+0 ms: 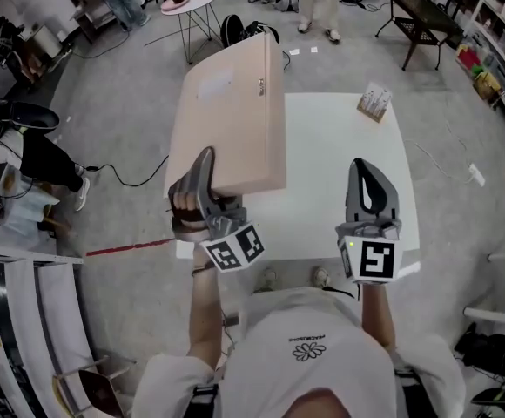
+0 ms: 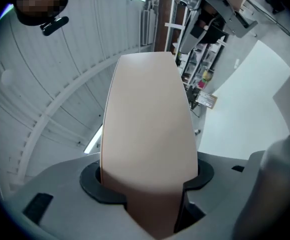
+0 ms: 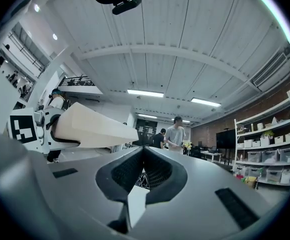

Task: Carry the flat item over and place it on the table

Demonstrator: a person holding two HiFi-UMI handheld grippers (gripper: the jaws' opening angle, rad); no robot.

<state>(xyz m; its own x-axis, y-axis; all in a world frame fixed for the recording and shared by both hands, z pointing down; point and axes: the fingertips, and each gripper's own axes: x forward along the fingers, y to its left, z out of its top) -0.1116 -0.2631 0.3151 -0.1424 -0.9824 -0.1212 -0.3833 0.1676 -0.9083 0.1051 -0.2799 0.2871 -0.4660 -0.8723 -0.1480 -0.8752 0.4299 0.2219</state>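
left gripper (image 1: 205, 177) clenched on the near edge of the flat beige cardboard-like panel (image 1: 231, 103), holding it in the air across the left edge of the white square table (image 1: 340, 155), probably ready to lay down; right gripper (image 1: 371, 181) pinched closed on nothing, parked clear over the table.

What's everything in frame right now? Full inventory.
flat board: one, beige, tilted over table's left edge
table: one, white, centre
small box: one, tan, table's far right corner
round side table: one, white top, far left
bench: one, dark, far right
floor line: one, red, left of table
left gripper: one, grey, fingers shut on flat board
right gripper: one, grey, fingers together, empty, table's near edge
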